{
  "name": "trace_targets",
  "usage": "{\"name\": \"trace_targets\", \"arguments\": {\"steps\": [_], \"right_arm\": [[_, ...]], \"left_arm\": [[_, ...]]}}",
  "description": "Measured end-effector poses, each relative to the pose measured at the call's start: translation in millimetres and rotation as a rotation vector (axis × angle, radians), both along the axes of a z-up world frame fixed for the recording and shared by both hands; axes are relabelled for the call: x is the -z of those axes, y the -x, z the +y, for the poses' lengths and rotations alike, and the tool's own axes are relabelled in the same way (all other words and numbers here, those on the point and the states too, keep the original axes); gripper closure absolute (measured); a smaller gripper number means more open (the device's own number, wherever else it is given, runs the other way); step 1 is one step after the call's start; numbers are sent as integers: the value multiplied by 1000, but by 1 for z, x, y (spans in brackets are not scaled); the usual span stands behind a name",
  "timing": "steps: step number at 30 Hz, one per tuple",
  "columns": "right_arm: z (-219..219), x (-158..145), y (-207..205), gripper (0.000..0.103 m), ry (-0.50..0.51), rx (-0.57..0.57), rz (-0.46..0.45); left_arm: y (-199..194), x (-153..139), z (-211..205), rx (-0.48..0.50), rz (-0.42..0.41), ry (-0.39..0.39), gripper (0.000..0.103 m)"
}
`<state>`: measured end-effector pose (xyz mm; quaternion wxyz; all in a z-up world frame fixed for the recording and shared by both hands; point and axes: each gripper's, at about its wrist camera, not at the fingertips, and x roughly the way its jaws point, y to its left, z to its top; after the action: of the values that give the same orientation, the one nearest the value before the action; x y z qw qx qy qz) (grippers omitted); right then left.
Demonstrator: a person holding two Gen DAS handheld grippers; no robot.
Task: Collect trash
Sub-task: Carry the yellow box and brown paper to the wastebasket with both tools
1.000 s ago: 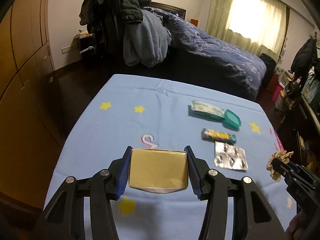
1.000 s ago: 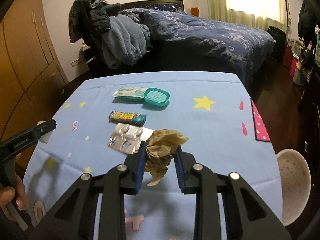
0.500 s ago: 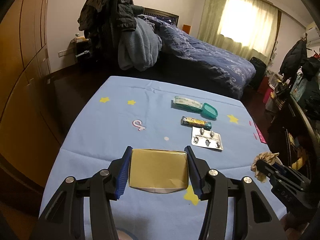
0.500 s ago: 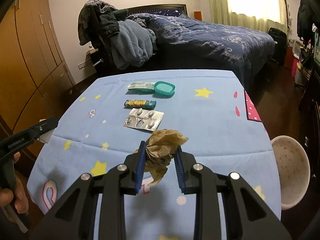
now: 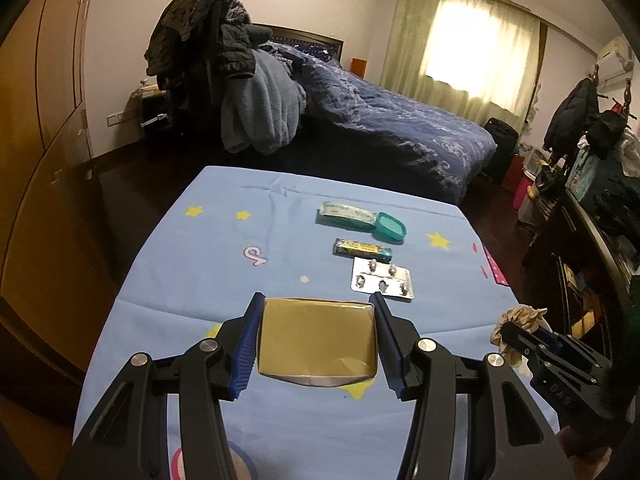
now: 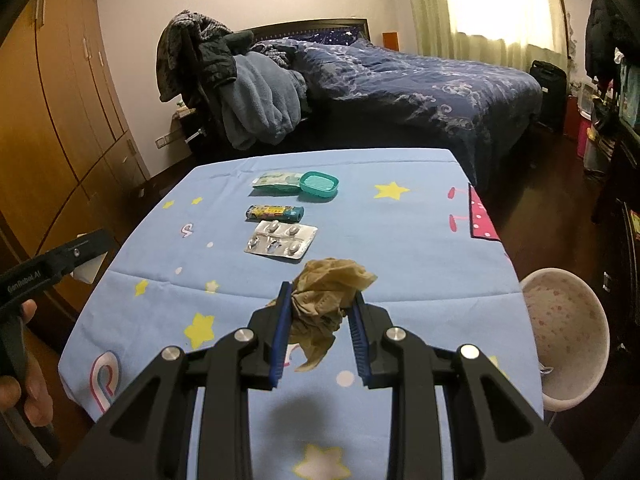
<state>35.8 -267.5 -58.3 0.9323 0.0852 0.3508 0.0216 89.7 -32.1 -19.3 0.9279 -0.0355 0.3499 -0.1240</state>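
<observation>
At nine o'clock in my right-hand view a tall brown wooden wardrobe [image 6: 60, 112] fills the wall, and just below it my left claw [image 5: 316, 340] comes in, its blue-padded fingers [image 5: 246, 344] pinching a flat olive-yellow cardboard carton [image 5: 316, 338] by its two sides, lifted clear of the table. Under it spreads the light-blue star-printed tablecloth [image 5: 224, 264] of the table. Toward twelve o'clock from the carton, in a short row running away from me, lie a silver foil blister pack of pills [image 5: 382, 279], then a small yellow-and-teal printed tube-shaped wrapper [image 5: 362, 248], then a pale green soft tissue packet [image 5: 346, 213] touching a teal oval plastic lid [image 5: 390, 227] at its right end. Behind the table, at twelve, stands a bed with a dark blue patterned quilt [image 6: 420, 80], clothes heaped at its left end. At five o'clock of the blister pack my right claw [image 6: 318, 320] is pressed together on a crumpled tan paper wad [image 6: 326, 296], held above the cloth's near edge. At three o'clock, just off the table's right side, sits a round white bin with pink speckles [image 6: 566, 332], its mouth open.
</observation>
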Motion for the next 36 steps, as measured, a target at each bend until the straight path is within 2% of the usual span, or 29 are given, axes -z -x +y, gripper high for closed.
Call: {"name": "trace_targets", "arguments": {"steps": [11,19,36], "right_arm": [[-18,-2,15,75,-16,30,-17],[-50,1,28,75,-31,90,-28],[-171,15,77,75,-14,371,-43]], "left_arm": [[7,-7,-23,47,-18,-6,50],[9,-10,-66,138,-25,-7,50],[12,-7,-228,485,-30,-35,50]]}}
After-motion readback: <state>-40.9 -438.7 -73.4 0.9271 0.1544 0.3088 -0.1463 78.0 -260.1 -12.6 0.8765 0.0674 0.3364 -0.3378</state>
